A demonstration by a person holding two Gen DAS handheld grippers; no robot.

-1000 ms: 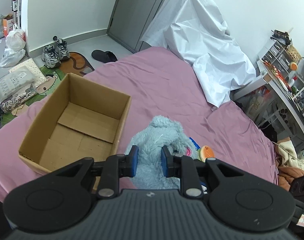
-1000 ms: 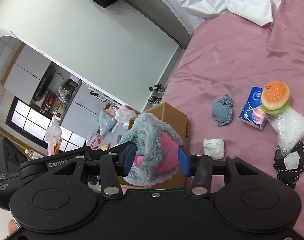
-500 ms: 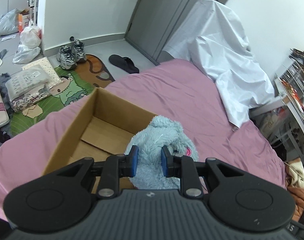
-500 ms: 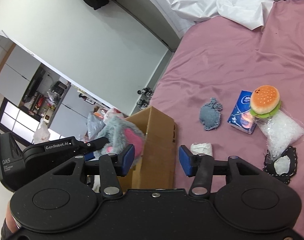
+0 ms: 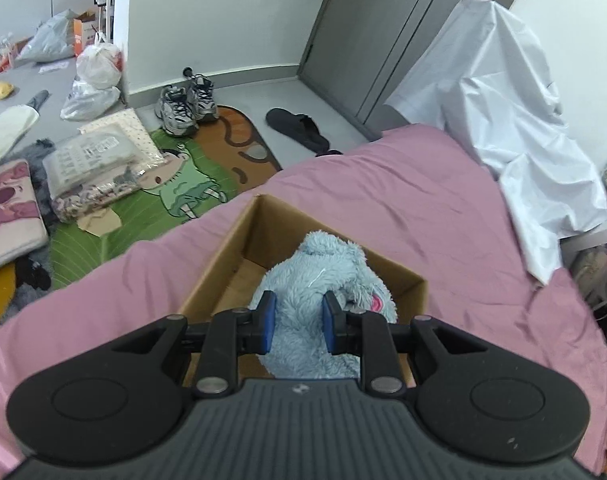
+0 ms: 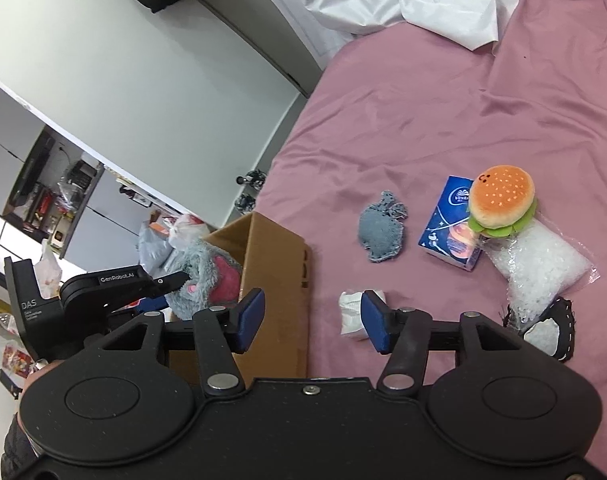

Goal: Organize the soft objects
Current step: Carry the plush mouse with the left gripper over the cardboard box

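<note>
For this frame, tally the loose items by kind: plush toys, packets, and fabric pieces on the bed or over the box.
Plush toys: 2, the blue plush over the cardboard box and the burger plush
Packets: 2, the tissue pack and the clear bag
Fabric pieces: 3, the denim patch, white wad, black piece
Total: 7

One cardboard box (image 5: 335,256). One fluffy blue plush toy (image 5: 323,280). One burger plush (image 6: 501,204). One tissue pack (image 6: 447,232), blue. One grey denim pouch (image 6: 383,234). One clear bag of white filling (image 6: 543,268). One small white wad (image 6: 349,312). One black stitched patch (image 6: 559,332), partly hidden. Two claws: left claw (image 5: 297,322), right claw (image 6: 309,320). One white sheet (image 5: 515,120). Two sneakers (image 5: 187,102). One black slipper (image 5: 299,128). One pink bed (image 5: 403,200).
</note>
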